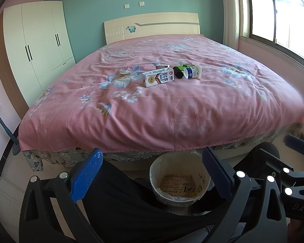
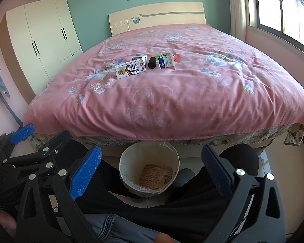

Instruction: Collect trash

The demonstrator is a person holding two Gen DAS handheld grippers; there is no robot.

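Left wrist view: left tongs (image 1: 152, 174) gaping apart, empty, hovering over the bin (image 1: 179, 179) by the bed (image 1: 152, 109). Right tongs (image 2: 151, 170) likewise apart. Trash sitting mid-bed: carton (image 1: 157, 78), cup (image 1: 192, 72).
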